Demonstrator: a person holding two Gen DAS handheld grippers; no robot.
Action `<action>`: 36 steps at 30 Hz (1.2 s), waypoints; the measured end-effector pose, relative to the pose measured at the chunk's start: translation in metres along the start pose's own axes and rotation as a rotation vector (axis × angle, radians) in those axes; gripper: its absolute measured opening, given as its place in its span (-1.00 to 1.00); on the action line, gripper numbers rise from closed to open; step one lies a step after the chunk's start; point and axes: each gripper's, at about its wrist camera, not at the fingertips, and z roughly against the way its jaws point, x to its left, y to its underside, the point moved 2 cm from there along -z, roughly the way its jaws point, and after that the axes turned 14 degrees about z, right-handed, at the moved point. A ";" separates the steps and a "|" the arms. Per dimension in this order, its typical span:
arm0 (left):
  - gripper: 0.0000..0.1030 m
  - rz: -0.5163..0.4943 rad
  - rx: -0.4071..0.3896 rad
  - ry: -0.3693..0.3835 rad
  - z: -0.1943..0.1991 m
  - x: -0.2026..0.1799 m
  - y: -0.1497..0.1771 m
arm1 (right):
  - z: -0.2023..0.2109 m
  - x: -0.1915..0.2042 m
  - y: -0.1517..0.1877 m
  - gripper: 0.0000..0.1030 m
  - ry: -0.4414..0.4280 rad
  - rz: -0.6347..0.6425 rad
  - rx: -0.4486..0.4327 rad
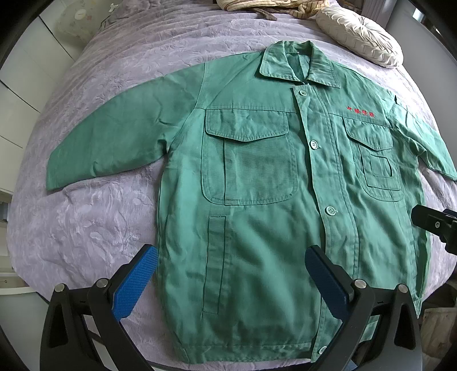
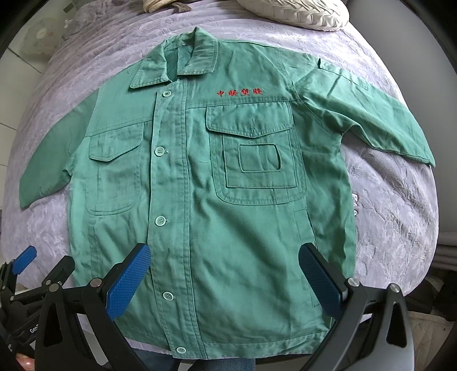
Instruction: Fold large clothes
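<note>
A green work jacket (image 1: 257, 177) lies flat and buttoned on a bed, front up, collar far, both sleeves spread out to the sides. It also fills the right wrist view (image 2: 200, 177), with red embroidered characters (image 2: 240, 92) above its chest pocket. My left gripper (image 1: 231, 256) is open and empty, hovering above the jacket's lower left part near the hem. My right gripper (image 2: 224, 254) is open and empty above the lower right part. The right gripper shows at the left wrist view's right edge (image 1: 437, 225); the left gripper shows at the lower left of the right wrist view (image 2: 25, 261).
The bed has a lilac crinkled cover (image 1: 85, 228). A cream pleated cushion (image 1: 360, 34) and a bundle of striped cloth (image 1: 271, 5) lie at the bed's far end. White cupboards (image 1: 25, 85) stand to the left. The bed's near edge runs just below the jacket's hem.
</note>
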 end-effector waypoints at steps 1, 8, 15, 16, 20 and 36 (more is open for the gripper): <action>1.00 0.000 0.000 0.000 0.000 0.000 0.000 | -0.001 -0.001 0.000 1.00 0.000 -0.001 0.001; 1.00 0.001 0.005 -0.001 -0.003 0.001 -0.002 | -0.001 -0.001 -0.001 1.00 0.000 0.000 0.003; 1.00 0.004 0.008 0.001 -0.005 0.002 -0.002 | -0.003 -0.001 -0.002 1.00 -0.001 0.000 0.007; 1.00 0.005 0.009 0.001 -0.006 0.002 -0.002 | -0.003 -0.001 -0.002 1.00 -0.001 0.000 0.007; 1.00 0.012 0.016 0.009 -0.010 0.005 -0.003 | -0.004 0.000 -0.003 1.00 -0.002 -0.001 0.007; 1.00 0.367 -0.074 0.266 -0.073 0.170 -0.076 | -0.031 0.095 -0.026 1.00 -0.254 0.093 -0.038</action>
